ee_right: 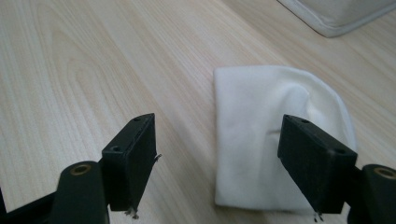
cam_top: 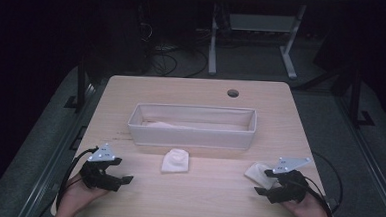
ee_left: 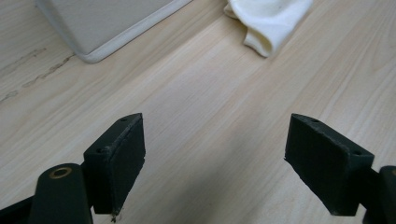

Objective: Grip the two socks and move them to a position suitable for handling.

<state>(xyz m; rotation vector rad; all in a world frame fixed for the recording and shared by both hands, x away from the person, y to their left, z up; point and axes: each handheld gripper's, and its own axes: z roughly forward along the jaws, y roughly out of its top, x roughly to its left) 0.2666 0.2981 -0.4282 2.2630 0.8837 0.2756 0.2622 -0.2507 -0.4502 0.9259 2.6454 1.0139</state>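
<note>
1. Pale wooden table point(cam_top: 197, 189) with fine straight grain and a round hole point(cam_top: 233, 93) near the far edge.
2. Long rectangular fabric bin point(cam_top: 192, 133), off-white, at the middle.
3. Soft crumpled white cloth point(cam_top: 175, 160) just before the bin.
4. Left gripper point(cam_top: 119, 181): open wide above bare wood, holding nothing.
5. Right gripper point(cam_top: 264, 185): open too, above a flat folded white cloth point(ee_right: 261, 140).

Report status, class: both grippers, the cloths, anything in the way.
Left gripper open, over bare table. Right gripper open, at folded cloth. Second cloth before fabric bin. Nothing in the way.
</note>
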